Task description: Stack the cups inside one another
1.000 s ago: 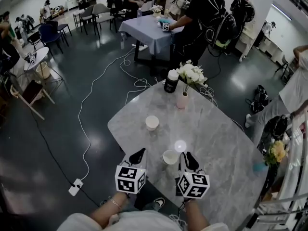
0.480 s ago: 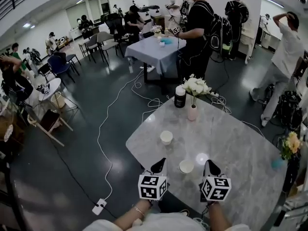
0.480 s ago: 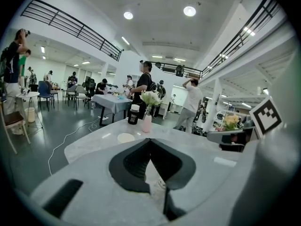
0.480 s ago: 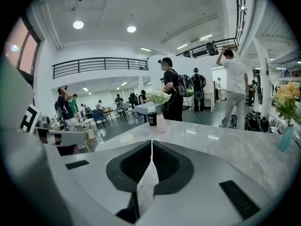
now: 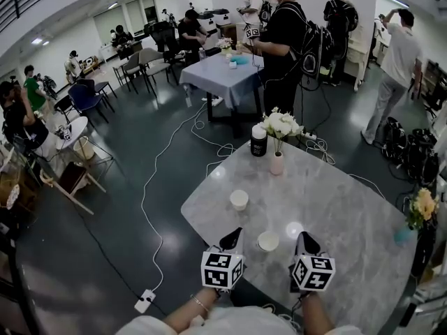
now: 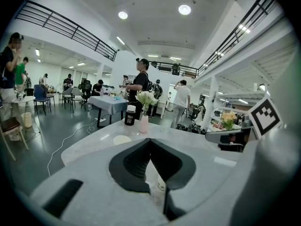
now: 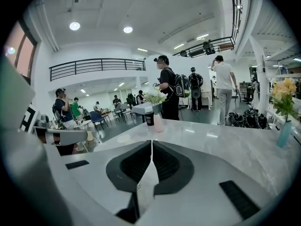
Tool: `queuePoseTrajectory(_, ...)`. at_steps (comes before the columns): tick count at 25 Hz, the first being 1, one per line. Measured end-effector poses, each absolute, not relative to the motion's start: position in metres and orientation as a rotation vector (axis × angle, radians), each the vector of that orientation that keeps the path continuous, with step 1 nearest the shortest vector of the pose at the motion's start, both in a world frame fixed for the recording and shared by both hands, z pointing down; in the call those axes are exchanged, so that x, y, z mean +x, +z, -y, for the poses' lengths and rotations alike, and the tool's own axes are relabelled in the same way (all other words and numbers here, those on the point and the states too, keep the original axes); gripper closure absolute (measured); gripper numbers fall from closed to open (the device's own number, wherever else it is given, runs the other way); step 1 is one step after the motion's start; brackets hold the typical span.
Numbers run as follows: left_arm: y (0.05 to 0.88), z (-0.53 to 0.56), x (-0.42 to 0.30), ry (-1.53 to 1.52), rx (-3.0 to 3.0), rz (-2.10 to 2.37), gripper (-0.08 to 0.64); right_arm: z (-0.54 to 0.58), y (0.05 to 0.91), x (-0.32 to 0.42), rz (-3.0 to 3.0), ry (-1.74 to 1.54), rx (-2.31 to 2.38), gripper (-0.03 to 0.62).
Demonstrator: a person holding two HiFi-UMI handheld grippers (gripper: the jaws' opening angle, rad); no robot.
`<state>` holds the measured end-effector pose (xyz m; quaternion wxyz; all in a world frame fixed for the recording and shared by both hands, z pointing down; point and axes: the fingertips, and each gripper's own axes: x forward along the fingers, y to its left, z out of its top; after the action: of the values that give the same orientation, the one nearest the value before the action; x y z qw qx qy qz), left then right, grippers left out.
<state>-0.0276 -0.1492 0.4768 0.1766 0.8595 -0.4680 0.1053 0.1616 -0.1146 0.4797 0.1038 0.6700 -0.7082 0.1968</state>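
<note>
Though well apart, near cup (image 5: 268,241) and far cup (image 5: 239,199) stand upright; mouths upward.

A white paper cup (image 5: 268,241) stands by the near edge of the grey marble table (image 5: 349,208), between the left gripper (image 5: 232,237) and the right gripper (image 5: 305,240), whose jaws have just been closing with nothing between them. A second white cup (image 5: 239,199) stands toward the left edge. A black jar (image 5: 259,140) and a pink flower vase (image 5: 277,162) stand at the far corner.

Bright, even light falls from ceiling lamps (image 6: 184,9) above the table (image 5: 342,201), whose near side carries a white glare spot. Both gripper views bend strongly, with black corners.
</note>
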Motion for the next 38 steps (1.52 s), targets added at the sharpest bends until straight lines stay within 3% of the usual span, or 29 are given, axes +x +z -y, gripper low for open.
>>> queuePoseTrajectory(24, 0.477, 0.152, -0.025, 0.296, 2.457, 1.292, 0.563, 0.115, 0.481, 0.152, 2.068, 0.606, 1.955, 0.577)
queuePoseTrajectory(38, 0.489, 0.176, -0.074, 0.314, 2.443, 1.277, 0.563, 0.151, 0.463, 0.075, 2.205, 0.762, 1.943, 0.577)
